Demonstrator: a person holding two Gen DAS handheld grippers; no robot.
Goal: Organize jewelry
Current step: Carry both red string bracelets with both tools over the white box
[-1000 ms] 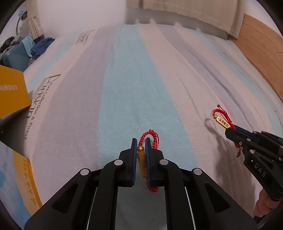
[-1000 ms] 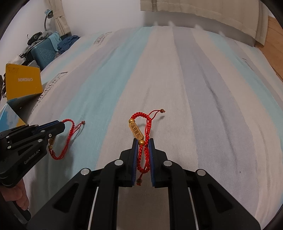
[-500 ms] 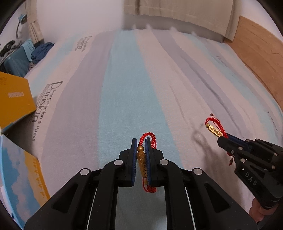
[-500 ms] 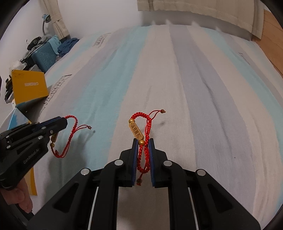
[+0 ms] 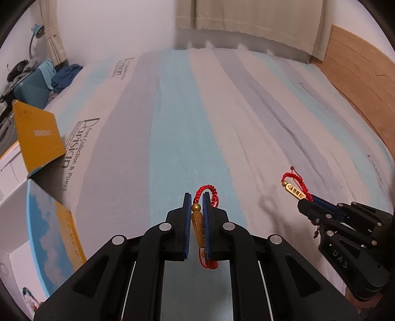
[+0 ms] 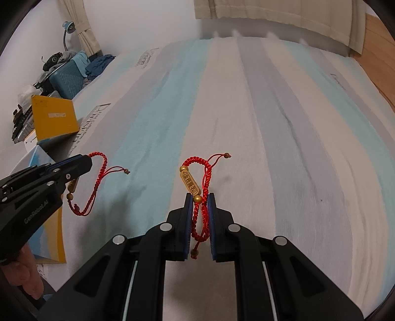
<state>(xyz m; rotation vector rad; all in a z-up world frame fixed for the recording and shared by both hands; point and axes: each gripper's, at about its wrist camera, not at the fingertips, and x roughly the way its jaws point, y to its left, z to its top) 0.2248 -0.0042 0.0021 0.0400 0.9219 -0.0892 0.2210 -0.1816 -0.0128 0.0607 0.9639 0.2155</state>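
Both grippers have come up off the striped bedsheet (image 5: 177, 138): left gripper (image 5: 196, 210) clamped on its red cord bracelet (image 5: 200, 222), right gripper (image 6: 199, 210) pinching the other bracelet (image 6: 197, 177). So pickup looks done; placing's next. Yellow box (image 6: 53, 121) sits far left, curtain (image 5: 246, 22) straight ahead.

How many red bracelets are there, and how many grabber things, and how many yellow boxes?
Red bracelets: 2, one in the left hand-held gripper and one in the right hand-held gripper
Hand-held grippers: 2
Yellow boxes: 1, beside the striped bed
Total: 5
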